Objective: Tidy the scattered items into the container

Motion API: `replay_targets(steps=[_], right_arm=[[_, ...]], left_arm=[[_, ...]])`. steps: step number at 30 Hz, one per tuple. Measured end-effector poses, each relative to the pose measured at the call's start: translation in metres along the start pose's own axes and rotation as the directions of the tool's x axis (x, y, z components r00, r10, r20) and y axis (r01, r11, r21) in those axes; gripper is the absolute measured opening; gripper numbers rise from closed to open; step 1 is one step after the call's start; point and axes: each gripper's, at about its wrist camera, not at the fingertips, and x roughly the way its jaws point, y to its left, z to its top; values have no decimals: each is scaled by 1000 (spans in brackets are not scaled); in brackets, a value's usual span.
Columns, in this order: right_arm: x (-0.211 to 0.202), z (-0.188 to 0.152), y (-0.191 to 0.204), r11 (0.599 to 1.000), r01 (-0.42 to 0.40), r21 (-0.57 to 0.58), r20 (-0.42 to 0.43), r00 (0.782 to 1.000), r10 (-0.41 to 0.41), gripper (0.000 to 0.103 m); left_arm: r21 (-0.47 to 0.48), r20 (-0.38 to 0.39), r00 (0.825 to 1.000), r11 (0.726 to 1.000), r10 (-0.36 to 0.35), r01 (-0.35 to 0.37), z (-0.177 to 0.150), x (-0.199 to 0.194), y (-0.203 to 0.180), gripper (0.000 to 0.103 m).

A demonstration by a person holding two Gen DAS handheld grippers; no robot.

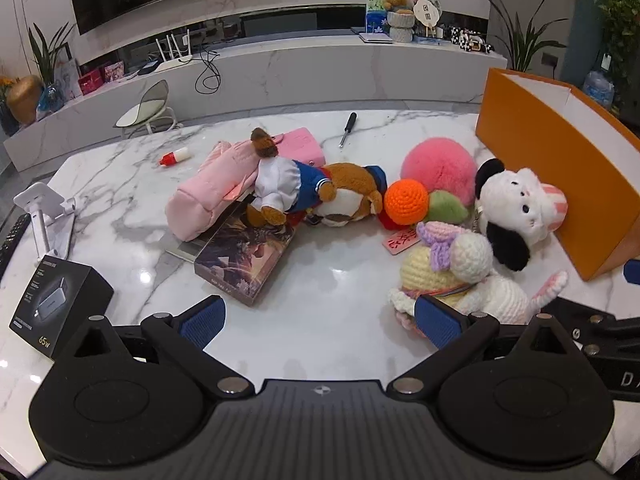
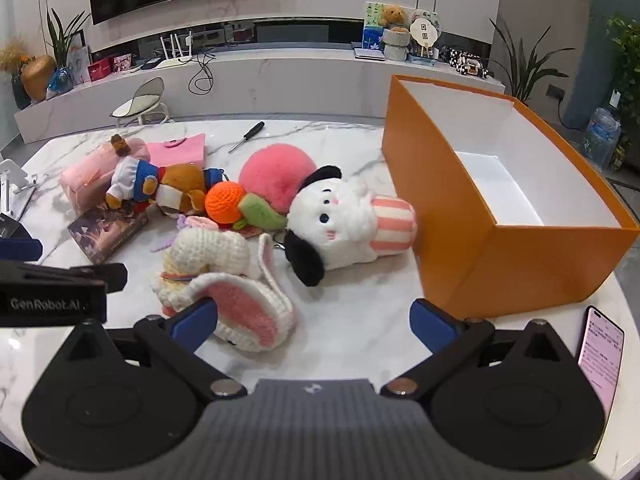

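Right wrist view shows the open orange cardboard box with a white lining (image 2: 500,216) standing at the right of the white marble surface (image 2: 352,320); what shows of its floor is bare. The soft toys lie outside it in a heap: a white plush dog with black ears and a pink striped cap (image 2: 340,220) on its side just beside the box wall, a fluffy pink ball (image 2: 276,172), an orange crocheted ball (image 2: 225,202), a cream crocheted rabbit (image 2: 224,276), and a brown plush bear in a blue sailor top (image 2: 160,186).

Both claws are spread wide and hold nothing: the right claw (image 2: 314,322) hovers before the rabbit and dog, the left claw (image 1: 320,320) low over the marble near the rabbit (image 1: 460,276).

These toys look light, squashy and unbreakable. A pinch across the dog's round head or capped body should hold; loose ears would probably slip or stretch.
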Motion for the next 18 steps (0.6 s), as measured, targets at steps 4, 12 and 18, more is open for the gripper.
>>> replay_targets(steps=[4, 12, 18], right_arm=[[0, 0, 3, 1000, 15, -14, 19, 1000, -14, 103], [-2, 1, 1, 1000, 12, -5, 47, 999, -12, 103], [-1, 1, 2, 1000, 11, -3, 47, 999, -11, 103]], left_arm=[[-40, 10, 1000, 999, -26, 26, 3, -2, -1, 103], [-35, 17, 999, 999, -38, 39, -3, -2, 6, 103], [-40, 14, 999, 998, -40, 40, -3, -2, 7, 103]])
